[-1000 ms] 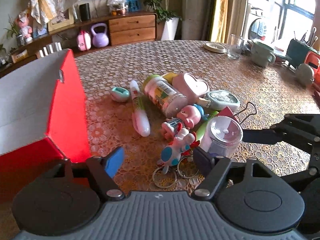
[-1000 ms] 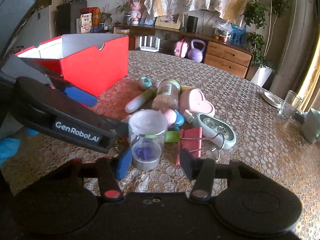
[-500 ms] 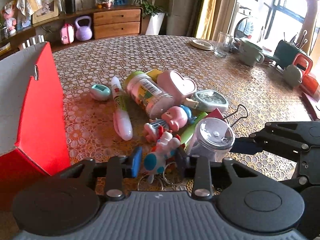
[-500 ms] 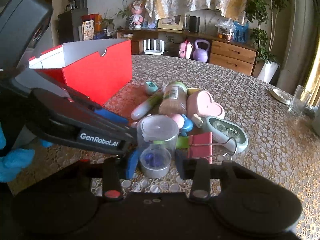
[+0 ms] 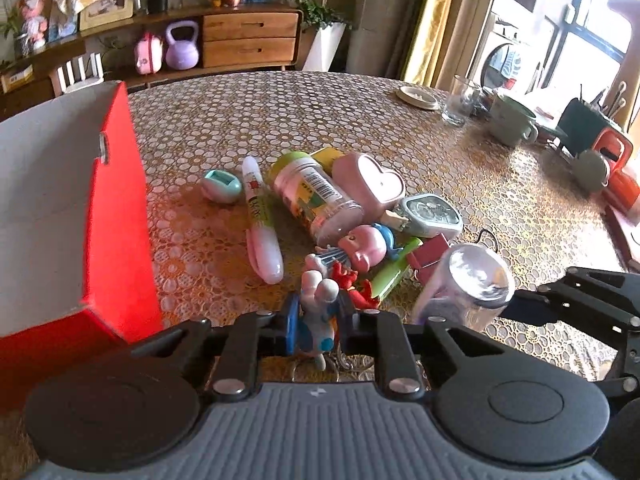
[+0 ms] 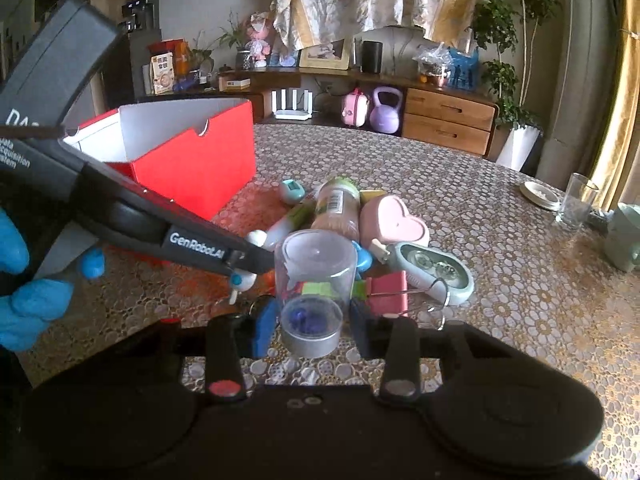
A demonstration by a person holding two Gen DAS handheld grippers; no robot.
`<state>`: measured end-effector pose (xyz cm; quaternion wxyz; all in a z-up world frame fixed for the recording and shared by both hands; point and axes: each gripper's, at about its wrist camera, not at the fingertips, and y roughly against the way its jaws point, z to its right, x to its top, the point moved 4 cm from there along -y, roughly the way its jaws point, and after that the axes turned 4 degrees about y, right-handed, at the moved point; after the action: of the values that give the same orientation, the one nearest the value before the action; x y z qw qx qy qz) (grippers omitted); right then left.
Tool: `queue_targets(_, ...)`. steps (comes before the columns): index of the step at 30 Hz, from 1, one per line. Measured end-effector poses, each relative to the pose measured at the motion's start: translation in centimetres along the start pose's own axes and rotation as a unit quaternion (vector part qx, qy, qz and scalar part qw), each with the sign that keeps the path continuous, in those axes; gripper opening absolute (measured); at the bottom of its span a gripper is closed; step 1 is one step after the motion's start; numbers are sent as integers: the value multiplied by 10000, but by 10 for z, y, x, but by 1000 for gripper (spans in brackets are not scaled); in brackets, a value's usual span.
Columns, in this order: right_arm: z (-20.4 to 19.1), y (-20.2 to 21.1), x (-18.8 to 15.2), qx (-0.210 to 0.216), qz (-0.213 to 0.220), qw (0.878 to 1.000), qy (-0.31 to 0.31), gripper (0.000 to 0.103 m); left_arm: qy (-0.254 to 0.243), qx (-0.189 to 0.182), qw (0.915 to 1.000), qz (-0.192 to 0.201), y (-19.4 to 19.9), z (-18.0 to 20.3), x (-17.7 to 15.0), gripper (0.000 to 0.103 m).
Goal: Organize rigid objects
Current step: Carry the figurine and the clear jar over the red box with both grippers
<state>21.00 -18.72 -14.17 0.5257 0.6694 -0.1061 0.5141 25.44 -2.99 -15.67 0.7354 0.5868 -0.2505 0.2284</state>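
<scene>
- Here we have the left gripper (image 5: 316, 322) pinching a small white and blue toy figure (image 5: 318, 312), its jaws pressed against the toy's two sides; key rings hang under the toy, partly hidden by the gripper.
- We hold the right gripper (image 6: 311, 322) around a clear plastic jar (image 6: 314, 280) with a grey base, and its pads touch the base on both sides, so the jaws grip the jar.
- In the left wrist view the jar (image 5: 466, 286) looks tilted and blurred; we cannot tell whether it is off the table (image 5: 360, 120).
- We take the red box (image 6: 188, 156) as our landmark: it stands open on the table, and both the toy and the jar sit to its right, near its front corner.
- Just beyond the toy and the jar, also right of the box, lies the pile: a pink pen (image 5: 262, 232), a bottle on its side (image 5: 316, 196), a pink heart case (image 5: 372, 184), a pink pig figure (image 5: 366, 244), and a red clip (image 6: 388, 292).
- A small teal gadget (image 5: 221, 186) lies between the box and the pen.
</scene>
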Motion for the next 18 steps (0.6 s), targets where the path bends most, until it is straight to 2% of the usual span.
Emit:
queue_targets(8,-2,24,14,-61,-33,10000,-59,39,212,-25,9997,77,27,-7,1,19)
queue_targets(18,-13,51,45,-8,-52,10000,-32,40,388,-58,9991,175,80,-17,11,19)
